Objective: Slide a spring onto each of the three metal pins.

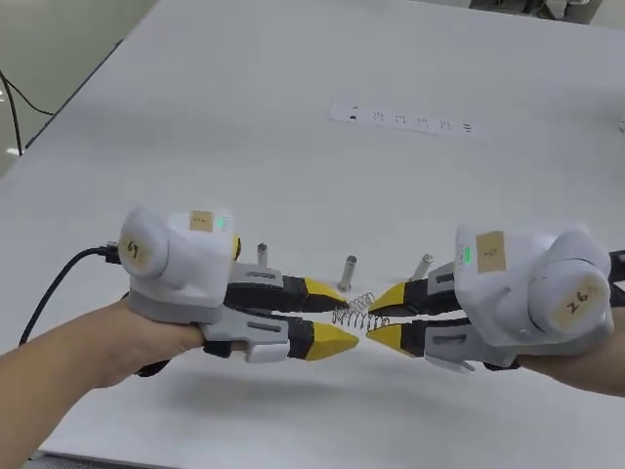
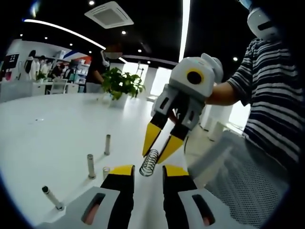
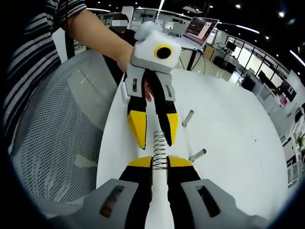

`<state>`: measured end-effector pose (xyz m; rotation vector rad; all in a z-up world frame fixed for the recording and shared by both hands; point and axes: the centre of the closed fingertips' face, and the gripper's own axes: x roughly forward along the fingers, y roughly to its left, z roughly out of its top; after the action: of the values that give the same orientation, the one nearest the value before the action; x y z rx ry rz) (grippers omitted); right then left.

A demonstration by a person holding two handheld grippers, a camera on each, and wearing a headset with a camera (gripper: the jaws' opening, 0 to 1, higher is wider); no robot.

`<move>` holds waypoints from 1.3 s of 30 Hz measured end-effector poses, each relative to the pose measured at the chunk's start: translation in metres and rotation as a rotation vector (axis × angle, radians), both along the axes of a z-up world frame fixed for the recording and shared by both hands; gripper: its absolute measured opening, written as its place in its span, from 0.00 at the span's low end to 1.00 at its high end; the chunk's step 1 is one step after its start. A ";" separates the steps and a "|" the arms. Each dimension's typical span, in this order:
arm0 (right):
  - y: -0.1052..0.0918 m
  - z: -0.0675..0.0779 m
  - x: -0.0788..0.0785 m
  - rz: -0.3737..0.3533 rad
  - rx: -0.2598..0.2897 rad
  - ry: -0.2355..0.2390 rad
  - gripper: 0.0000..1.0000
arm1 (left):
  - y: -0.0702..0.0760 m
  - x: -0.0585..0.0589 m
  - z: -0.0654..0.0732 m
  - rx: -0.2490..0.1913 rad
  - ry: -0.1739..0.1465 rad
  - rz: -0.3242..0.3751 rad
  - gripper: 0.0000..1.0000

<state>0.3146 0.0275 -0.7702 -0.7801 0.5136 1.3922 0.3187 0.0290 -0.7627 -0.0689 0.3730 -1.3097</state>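
Observation:
A small coil spring hangs in the air between the two grippers, above the table's near edge. My right gripper is shut on one end of the spring. My left gripper faces it tip to tip, jaws open around the spring's other end. In the head view the left gripper comes from the left and the right gripper from the right. Three bare metal pins stand upright on the white table just behind the jaws.
A white power strip lies far back on the table. A black cable trails off the left gripper. A mesh chair and a striped sleeve are near the table's edge.

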 end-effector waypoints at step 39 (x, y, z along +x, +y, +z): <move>-0.007 -0.006 -0.009 0.006 0.009 0.041 0.10 | -0.009 -0.010 -0.001 -0.014 0.021 -0.068 0.02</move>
<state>0.3059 0.0207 -0.7762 -0.7476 0.5370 1.4182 0.3090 0.0198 -0.7634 -0.0826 0.3868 -1.3797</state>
